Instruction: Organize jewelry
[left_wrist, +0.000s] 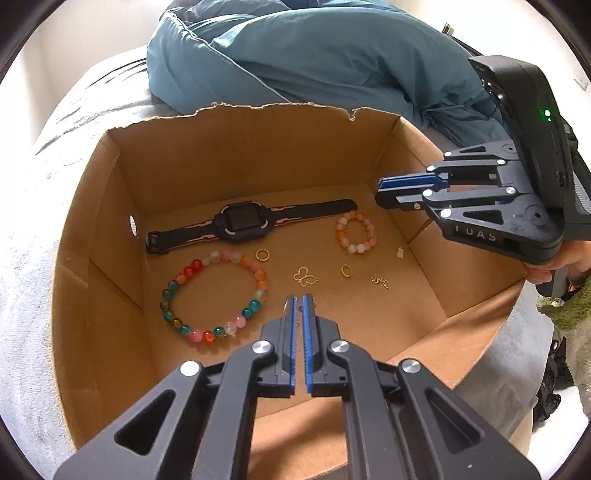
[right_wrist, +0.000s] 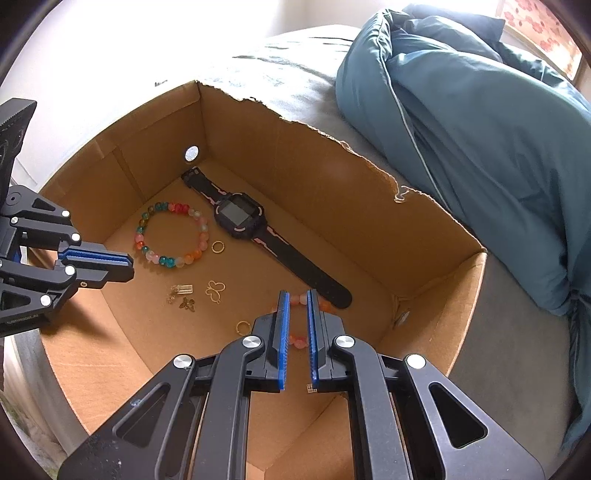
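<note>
1. Left gripper, nearest item: blue-padded jaws drawn almost together with only a thin slit between, nothing clamped; tips hang just above the box floor, over small gold pieces seen at the tips.
2. Right gripper: jaws nearly together, a narrow gap showing, nothing gripped; tips poised over the small bracelet at the right side of the box. A hand holds its handle.
3. Cardboard box: open-topped, far rim torn ragged, resting on a grey bed cover. All jewelry lies on its floor.
4. Small gold charms: a loose cluster near the left gripper's tips, too fine to identify.
5. Large bead bracelet: multicoloured, flat, left part of the floor.
6. Butterfly charm: gold outline, mid-floor, between two gold rings.
7. Small bracelet: orange and pink beads, right of centre.
8. Watch: black with pink trim, strap laid out straight along the far wall, just beyond both bracelets.
9. Blue duvet: bunched on the bed beyond the box.
</note>
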